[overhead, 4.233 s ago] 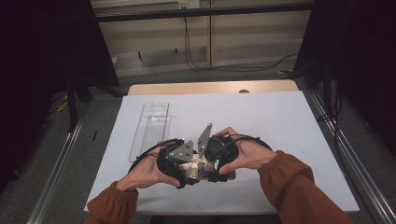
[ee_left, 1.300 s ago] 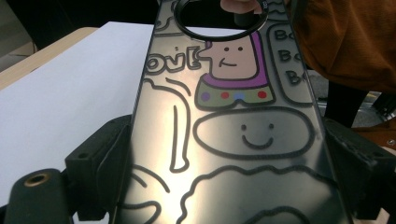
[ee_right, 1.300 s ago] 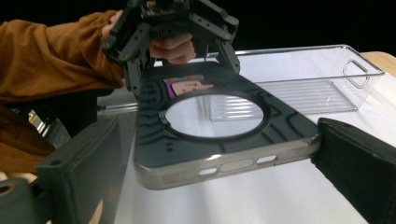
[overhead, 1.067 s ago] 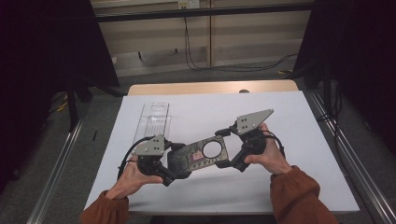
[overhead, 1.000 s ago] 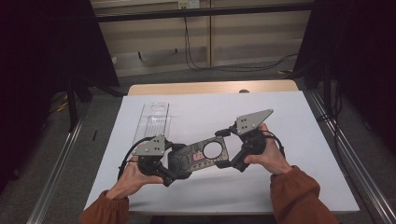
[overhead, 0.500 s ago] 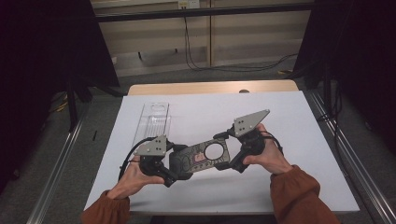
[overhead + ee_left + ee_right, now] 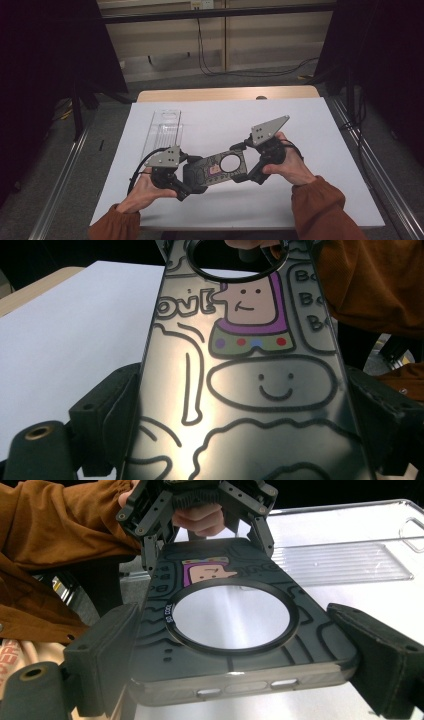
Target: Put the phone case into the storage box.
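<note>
A dark cartoon-printed phone case (image 7: 220, 169) hangs above the white surface (image 7: 320, 195), long axis running left-right, its ring end toward the right. The left hand-held gripper (image 7: 187, 182) and right hand-held gripper (image 7: 245, 170) each pinch one end.

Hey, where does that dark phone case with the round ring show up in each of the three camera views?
High view: the phone case sits low centre, held between the left tongs and the right tongs.
Left gripper view: the case runs up the middle, cartoon print facing the camera.
Right gripper view: the case lies across the centre.
Shared landmark: its round ring.
</note>
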The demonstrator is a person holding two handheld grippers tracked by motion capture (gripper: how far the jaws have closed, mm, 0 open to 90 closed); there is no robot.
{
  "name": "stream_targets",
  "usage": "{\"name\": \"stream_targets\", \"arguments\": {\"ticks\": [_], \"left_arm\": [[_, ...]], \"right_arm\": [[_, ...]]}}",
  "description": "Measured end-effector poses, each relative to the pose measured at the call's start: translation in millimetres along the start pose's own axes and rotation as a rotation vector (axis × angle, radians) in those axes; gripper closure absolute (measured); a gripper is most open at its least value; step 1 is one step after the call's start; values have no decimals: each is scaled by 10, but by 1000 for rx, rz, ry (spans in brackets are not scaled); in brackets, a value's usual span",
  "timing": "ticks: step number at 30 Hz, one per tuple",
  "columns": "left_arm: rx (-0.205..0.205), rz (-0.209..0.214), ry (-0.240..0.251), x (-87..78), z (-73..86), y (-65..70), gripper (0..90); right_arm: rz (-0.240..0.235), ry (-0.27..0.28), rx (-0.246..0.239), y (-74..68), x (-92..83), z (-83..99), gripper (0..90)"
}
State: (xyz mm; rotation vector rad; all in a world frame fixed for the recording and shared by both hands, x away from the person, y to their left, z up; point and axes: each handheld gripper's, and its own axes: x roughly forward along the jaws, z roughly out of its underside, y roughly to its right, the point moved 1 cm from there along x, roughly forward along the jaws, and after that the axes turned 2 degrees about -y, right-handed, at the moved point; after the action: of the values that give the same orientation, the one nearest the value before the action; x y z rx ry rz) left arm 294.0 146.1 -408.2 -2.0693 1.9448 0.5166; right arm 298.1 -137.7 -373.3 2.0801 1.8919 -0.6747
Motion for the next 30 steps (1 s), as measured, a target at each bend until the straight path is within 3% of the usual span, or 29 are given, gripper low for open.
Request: {"name": "stream_targets", "arguments": {"ticks": [3,4,6,12,16,20,27,30], "left_arm": [[-4,-14,41,-22,-20,-13,124],[1,-23,34,-32,-28,-12,125],[3,-8,57,-37,-34,-11,125],[-8,-31,100,-46,-66,15,125],[-9,-37,104,-65,-78,19,125],[-11,-53,142,-68,-81,20,125],[0,-41,171,-55,-77,24,125],[-15,-34,182,-30,-53,21,125]], "right_arm": [[8,75,6,11,-15,-12,81],[18,102,3,17,-17,-19,74],[23,140,7,23,-10,-27,64],[31,245,26,24,39,-21,10],[37,286,27,2,77,-7,8],[31,332,45,6,93,8,9],[17,380,68,11,107,14,14],[18,395,69,4,113,17,27]]}}
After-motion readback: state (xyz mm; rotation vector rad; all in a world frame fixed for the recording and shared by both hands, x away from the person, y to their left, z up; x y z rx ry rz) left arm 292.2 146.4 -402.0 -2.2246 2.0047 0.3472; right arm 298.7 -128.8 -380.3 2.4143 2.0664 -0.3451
